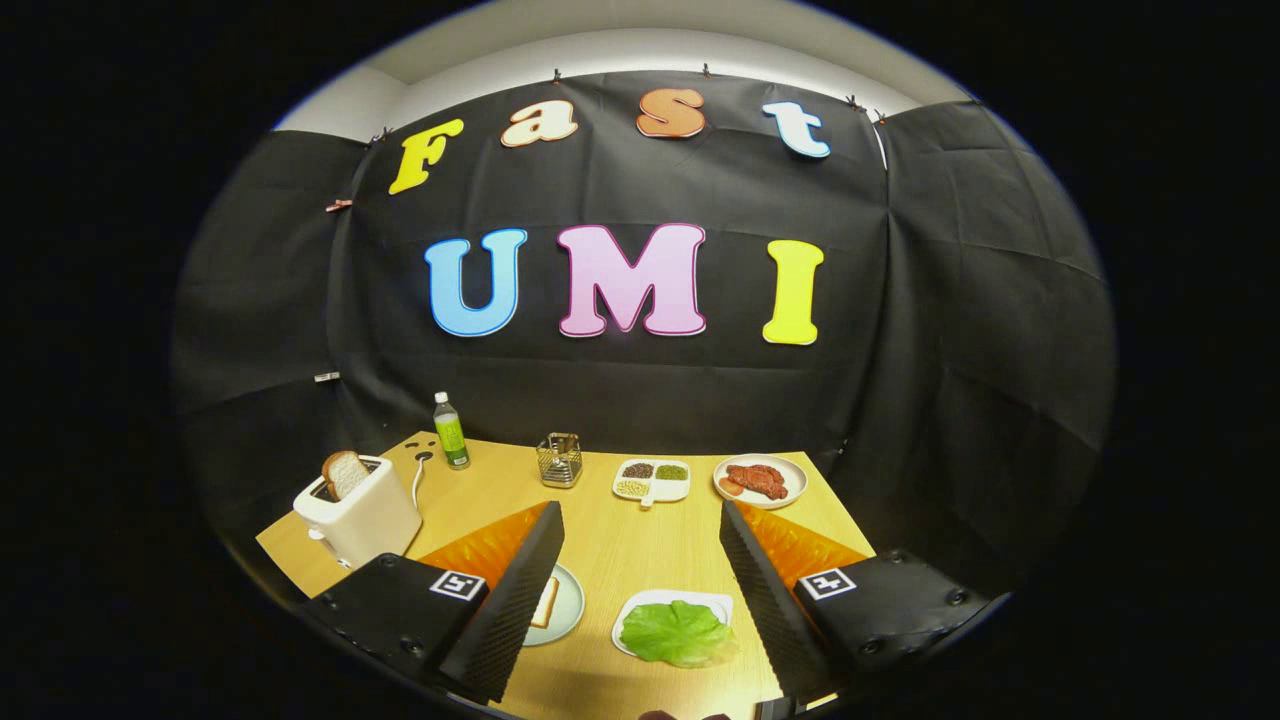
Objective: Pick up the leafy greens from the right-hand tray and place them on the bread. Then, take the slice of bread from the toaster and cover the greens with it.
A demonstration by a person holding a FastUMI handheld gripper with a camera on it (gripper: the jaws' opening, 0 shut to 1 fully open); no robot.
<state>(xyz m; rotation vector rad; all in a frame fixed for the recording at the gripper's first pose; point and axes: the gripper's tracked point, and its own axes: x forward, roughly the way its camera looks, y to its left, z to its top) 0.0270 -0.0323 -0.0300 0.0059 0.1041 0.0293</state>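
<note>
— Jaws first: what do we record?
— We find the gripper (640,590) spread wide, holding nothing, above the tabletop (610,545).
— And the task items?
— We note the leafy greens (678,632) on a white tray (700,600) between the fingers, nearer the right one. A bread slice (546,602) lies on a plate (570,605) beside the left finger. Beyond, left, the toaster (360,515) holds another slice (345,472) upright

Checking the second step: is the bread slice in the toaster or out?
In: the bread slice stands upright in the toaster slot, its top showing. Gripper open.
</note>
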